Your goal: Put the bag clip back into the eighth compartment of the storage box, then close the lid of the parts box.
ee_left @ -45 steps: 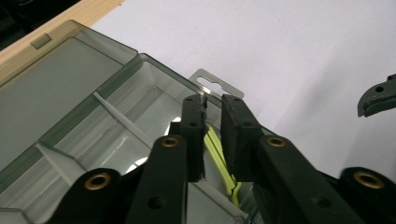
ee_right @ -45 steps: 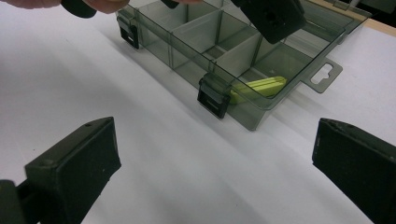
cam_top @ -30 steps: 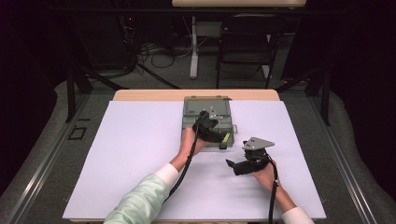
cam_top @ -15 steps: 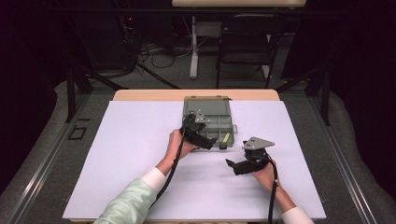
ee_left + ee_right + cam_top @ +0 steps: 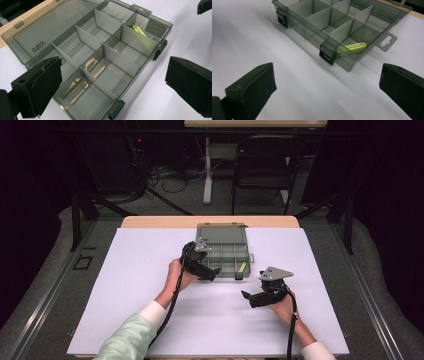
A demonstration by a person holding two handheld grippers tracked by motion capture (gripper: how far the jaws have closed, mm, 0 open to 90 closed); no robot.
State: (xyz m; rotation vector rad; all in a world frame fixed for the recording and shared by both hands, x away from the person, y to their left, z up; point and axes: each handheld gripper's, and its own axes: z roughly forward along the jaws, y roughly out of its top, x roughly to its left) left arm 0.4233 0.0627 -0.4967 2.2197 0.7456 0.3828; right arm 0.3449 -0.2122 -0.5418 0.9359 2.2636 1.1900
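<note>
Box sits lid-open on the surface with one yellow-green piece in a corner compartment, both grippers' jaws spread empty, left gripper just released, right gripper waiting nearby.

The counter is covered by a white sheet, with a strip of bare wood showing along its far edge. Directly on the white surface, toward the far middle, lies an open smoky-grey compartment box with its lid folded back flat toward the wooden strip. A yellow-green piece lies in the box's near right corner compartment, beside a dark latch.
</note>
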